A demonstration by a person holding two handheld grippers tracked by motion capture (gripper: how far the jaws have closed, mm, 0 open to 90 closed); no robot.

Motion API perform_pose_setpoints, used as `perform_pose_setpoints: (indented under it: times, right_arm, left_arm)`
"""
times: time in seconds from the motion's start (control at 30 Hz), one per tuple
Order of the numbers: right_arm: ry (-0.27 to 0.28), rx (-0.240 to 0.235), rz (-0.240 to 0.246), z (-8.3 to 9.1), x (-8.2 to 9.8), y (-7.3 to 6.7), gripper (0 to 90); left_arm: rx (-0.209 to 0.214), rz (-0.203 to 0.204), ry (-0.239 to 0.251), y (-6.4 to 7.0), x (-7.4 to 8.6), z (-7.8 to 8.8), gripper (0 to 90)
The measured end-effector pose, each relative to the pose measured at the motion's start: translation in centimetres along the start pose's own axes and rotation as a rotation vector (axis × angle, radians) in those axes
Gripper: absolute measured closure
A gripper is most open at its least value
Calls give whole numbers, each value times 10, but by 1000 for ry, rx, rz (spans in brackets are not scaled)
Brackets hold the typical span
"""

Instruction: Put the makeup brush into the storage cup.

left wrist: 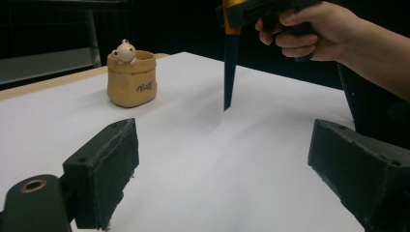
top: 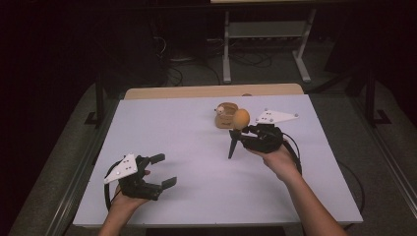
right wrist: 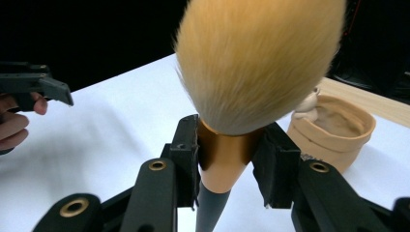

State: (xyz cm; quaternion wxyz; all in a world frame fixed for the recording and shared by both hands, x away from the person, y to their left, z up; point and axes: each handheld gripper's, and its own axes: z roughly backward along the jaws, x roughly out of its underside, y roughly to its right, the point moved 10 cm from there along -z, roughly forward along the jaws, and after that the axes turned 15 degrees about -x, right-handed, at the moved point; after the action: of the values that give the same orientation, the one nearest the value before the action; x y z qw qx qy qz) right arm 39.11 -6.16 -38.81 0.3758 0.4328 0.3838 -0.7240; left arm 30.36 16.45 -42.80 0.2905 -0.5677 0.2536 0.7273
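A make-up brush with a fluffy orange head [top: 241, 118] and a dark pointed handle [top: 231, 147] stands upright above the white table [top: 196, 196]. My right gripper [top: 243, 133] is shut on it. In the right gripper view both pads clamp the copper collar [right wrist: 223, 157] under the bristles [right wrist: 256, 63]. A small tan pot [top: 226, 116] with a bear figure on its rim sits just behind the brush, apart from it. Near the front left, my left gripper [top: 163, 170] rests open with nothing between its jaws. Its own view shows the pot [left wrist: 131, 79] and the handle tip [left wrist: 230, 72] hanging above the table.
A wooden strip [top: 211, 91] runs along the table's far edge. Beyond it are a dark floor, cables and a white stand's legs [top: 226, 44]. The person's right hand [left wrist: 309, 29] holds the gripper at the top of the left gripper view. The left gripper [right wrist: 36, 87] shows at the left of the right gripper view.
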Motion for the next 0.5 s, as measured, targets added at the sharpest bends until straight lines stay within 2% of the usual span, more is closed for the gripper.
perform_pose_setpoints:
  times: [0.5]
  right_arm:
    - [25,3,8,2,-17,11,632]
  left_arm:
    - [10,4,-5,2,0,0,104]
